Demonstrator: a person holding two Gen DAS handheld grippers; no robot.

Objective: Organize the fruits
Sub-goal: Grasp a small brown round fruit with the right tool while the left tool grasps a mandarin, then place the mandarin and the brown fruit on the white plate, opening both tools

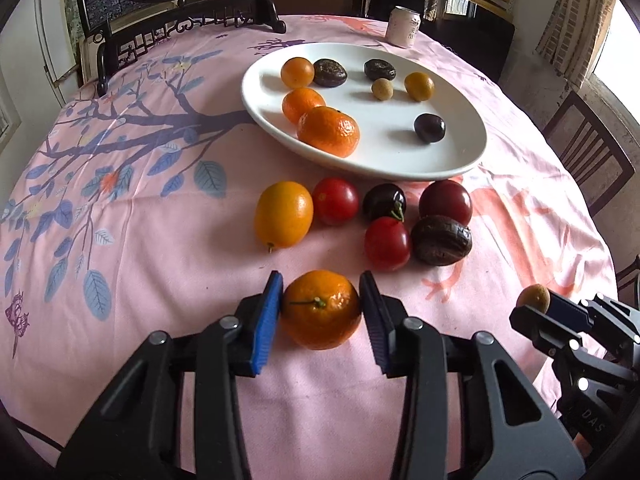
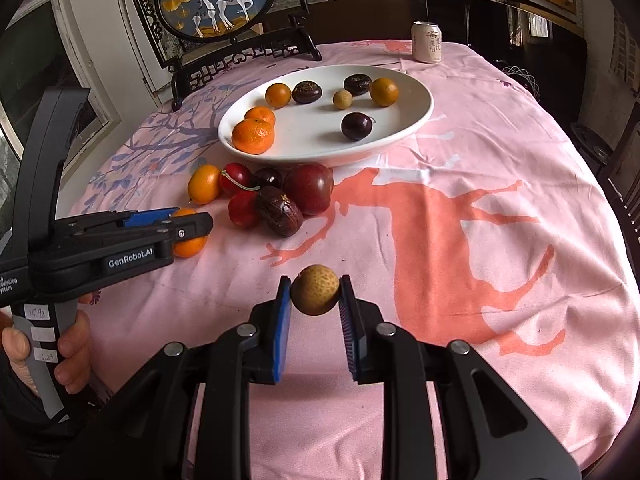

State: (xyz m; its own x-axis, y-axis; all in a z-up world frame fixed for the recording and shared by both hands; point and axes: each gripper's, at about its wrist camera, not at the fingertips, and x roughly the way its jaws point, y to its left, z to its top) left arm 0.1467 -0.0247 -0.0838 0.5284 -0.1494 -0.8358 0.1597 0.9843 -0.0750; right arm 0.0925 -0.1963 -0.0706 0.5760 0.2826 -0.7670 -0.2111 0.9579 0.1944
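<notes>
We are gripping a mandarin (image 1: pixel 320 309) in our left tongs (image 1: pixel 321 309) on the surface (image 1: pixel 160 280). Our right tongs (image 2: pixel 315 295) are pinching a longan (image 2: pixel 315 295) above it.

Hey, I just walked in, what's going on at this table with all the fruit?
A person is sorting fruit with a handheld claw in each hand. The left claw is closed around a round orange mandarin resting on the pink tablecloth. The right claw grips a small tan longan. The oval white plate already holds eight fruits, while six more sit on the cloth in front of it.
</notes>
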